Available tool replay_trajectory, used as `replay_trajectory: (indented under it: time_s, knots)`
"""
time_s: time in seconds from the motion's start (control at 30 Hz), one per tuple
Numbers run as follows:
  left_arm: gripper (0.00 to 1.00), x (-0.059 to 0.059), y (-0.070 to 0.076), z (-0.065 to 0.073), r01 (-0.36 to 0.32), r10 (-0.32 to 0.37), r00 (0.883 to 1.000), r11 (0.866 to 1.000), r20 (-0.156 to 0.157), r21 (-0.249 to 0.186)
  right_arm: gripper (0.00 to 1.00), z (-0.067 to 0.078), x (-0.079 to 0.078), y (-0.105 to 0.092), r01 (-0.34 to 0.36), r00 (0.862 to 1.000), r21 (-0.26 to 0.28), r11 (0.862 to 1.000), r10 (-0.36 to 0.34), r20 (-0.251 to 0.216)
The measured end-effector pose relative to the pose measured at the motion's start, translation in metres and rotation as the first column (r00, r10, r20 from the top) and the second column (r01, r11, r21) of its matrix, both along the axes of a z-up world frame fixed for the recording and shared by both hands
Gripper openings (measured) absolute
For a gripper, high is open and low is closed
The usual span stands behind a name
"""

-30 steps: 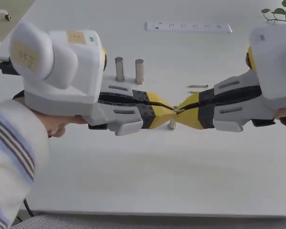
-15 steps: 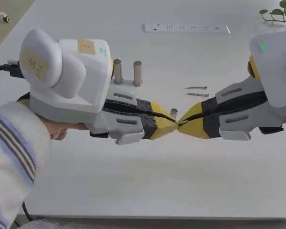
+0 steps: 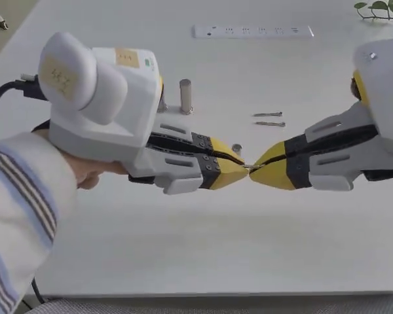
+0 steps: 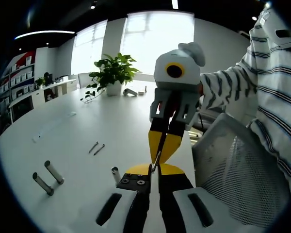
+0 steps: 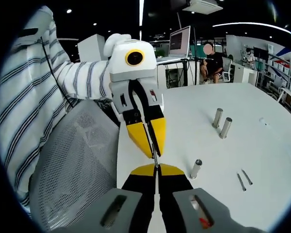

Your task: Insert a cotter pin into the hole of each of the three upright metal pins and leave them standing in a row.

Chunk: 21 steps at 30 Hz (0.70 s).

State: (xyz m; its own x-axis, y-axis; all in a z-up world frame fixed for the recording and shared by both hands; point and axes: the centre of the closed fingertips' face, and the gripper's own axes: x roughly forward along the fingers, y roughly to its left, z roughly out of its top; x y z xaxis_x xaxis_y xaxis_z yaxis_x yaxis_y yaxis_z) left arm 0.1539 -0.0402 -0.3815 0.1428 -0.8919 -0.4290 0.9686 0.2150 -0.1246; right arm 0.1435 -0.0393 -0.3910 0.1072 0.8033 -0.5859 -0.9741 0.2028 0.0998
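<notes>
White tabletop (image 3: 196, 248) spans the head view, with a power strip (image 3: 252, 31) near the far edge and a plant (image 3: 380, 8) in the far right corner. The left gripper (image 3: 242, 171) and right gripper (image 3: 257, 171) meet tip to tip above the table. Each has its jaws pressed together on one thin cotter pin (image 3: 250, 169) bridging them, though at this size the double grip appears likely rather than certain. Of the three metal pins (image 3: 185, 97), one stands clear beyond the left gripper, one is partly hidden behind that gripper's body, and the nearest (image 3: 236, 149) stands just behind the tips. Two loose cotter pins (image 3: 267, 114) lie side by side, apart from the uprights.

Left gripper view: the left gripper (image 4: 155, 169) pinches the cotter pin (image 4: 158, 159), and the right gripper (image 4: 161, 156) faces it from above. Two metal pins (image 4: 54, 172) stand together at the left.

Right gripper view: the right gripper (image 5: 156, 169) closes on the cotter pin (image 5: 154, 153), opposite the left gripper (image 5: 152, 151). The nearest of the metal pins (image 5: 196, 169) stands just right of the tips.
</notes>
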Motion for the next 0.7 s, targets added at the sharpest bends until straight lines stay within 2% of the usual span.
replay_trajectory:
  time_s: [0.13,0.27,0.3,0.47,0.5,0.53,0.57,0.6,0.7]
  knots:
    - [0.02,0.01,0.0,-0.001,-0.039,0.039,0.999,0.999,-0.009,-0.013,0.0,-0.003,0.01,-0.007,0.042,0.999,-0.006,0.999,-0.042,0.014]
    - [0.08,0.022,0.001,-0.002,-0.073,0.073,0.997,0.997,0.006,-0.008,0.0,-0.007,0.023,-0.016,0.083,0.996,-0.014,0.996,-0.083,0.031]
    - [0.09,0.025,0.001,-0.003,-0.082,0.082,0.997,0.997,0.008,-0.004,0.0,-0.011,0.029,-0.02,0.092,0.995,-0.025,0.995,-0.091,0.038]
    - [0.1,0.042,0.004,-0.01,-0.135,0.134,0.991,0.991,0.03,0.026,0.0,-0.021,0.041,-0.031,0.119,0.992,-0.065,0.991,-0.116,0.053]
    - [0.1,0.045,0.005,-0.011,-0.142,0.141,0.99,0.989,0.028,0.03,0.0,-0.022,0.042,-0.032,0.121,0.992,-0.07,0.99,-0.118,0.054]
    - [0.09,0.049,0.006,-0.014,-0.17,0.17,0.985,0.985,0.007,0.037,0.0,-0.025,0.044,-0.034,0.127,0.991,-0.076,0.989,-0.124,0.054]
    - [0.09,0.051,0.006,-0.016,-0.174,0.174,0.985,0.984,0.011,0.043,0.0,-0.027,0.045,-0.035,0.13,0.991,-0.081,0.988,-0.126,0.052]
    - [0.1,0.055,0.007,-0.019,-0.177,0.176,0.984,0.983,0.03,0.054,0.0,-0.031,0.047,-0.037,0.133,0.99,-0.091,0.987,-0.129,0.054]
    - [0.15,0.059,0.006,-0.026,-0.183,0.181,0.983,0.98,0.031,0.075,0.0,-0.038,0.051,-0.039,0.132,0.99,-0.118,0.984,-0.125,0.062]
